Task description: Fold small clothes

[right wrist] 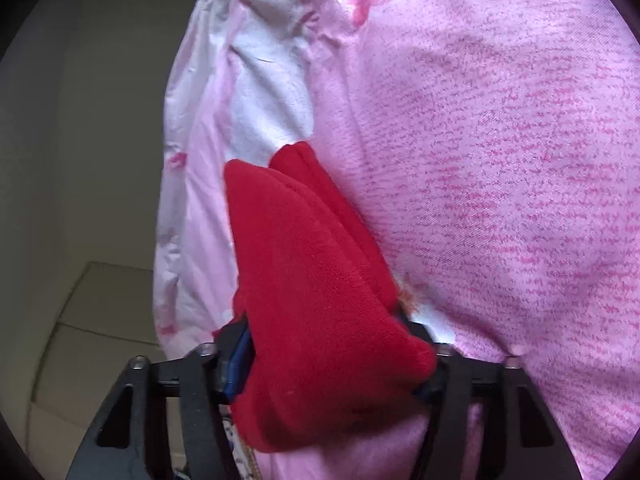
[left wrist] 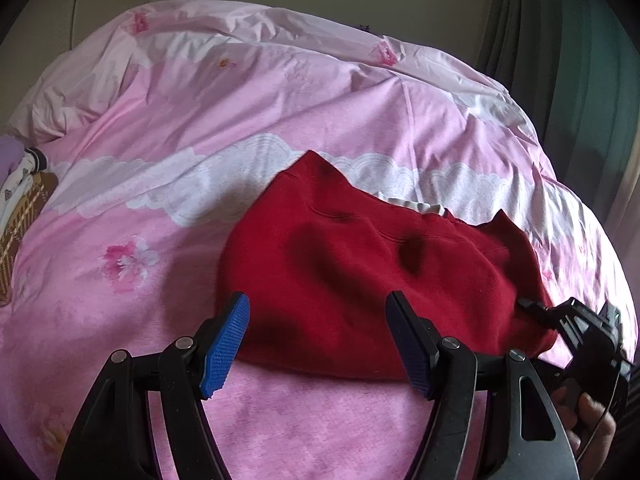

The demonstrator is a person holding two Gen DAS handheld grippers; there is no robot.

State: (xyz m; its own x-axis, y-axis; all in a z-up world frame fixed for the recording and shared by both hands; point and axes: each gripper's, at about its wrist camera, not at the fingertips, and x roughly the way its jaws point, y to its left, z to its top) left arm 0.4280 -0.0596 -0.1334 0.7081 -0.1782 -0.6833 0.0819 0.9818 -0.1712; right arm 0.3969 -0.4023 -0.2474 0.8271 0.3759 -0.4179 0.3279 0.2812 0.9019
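A small red fleece garment (left wrist: 360,276) lies bunched on the pink bedspread (left wrist: 168,152), a white lining showing at its far edge. My left gripper (left wrist: 320,340) is open, its blue pads (left wrist: 224,344) hovering over the garment's near edge, holding nothing. My right gripper (left wrist: 532,312) appears at the garment's right corner in the left wrist view. In the right wrist view the right gripper (right wrist: 328,364) has its jaws closed on a thick fold of the red garment (right wrist: 312,280), which hides most of its blue pads.
A pile of other small clothes (left wrist: 20,168) on a brown patterned thing sits at the bed's left edge. Dark curtains (left wrist: 560,40) hang at the back right. A pale wall and floor (right wrist: 80,240) lie beyond the bed's edge.
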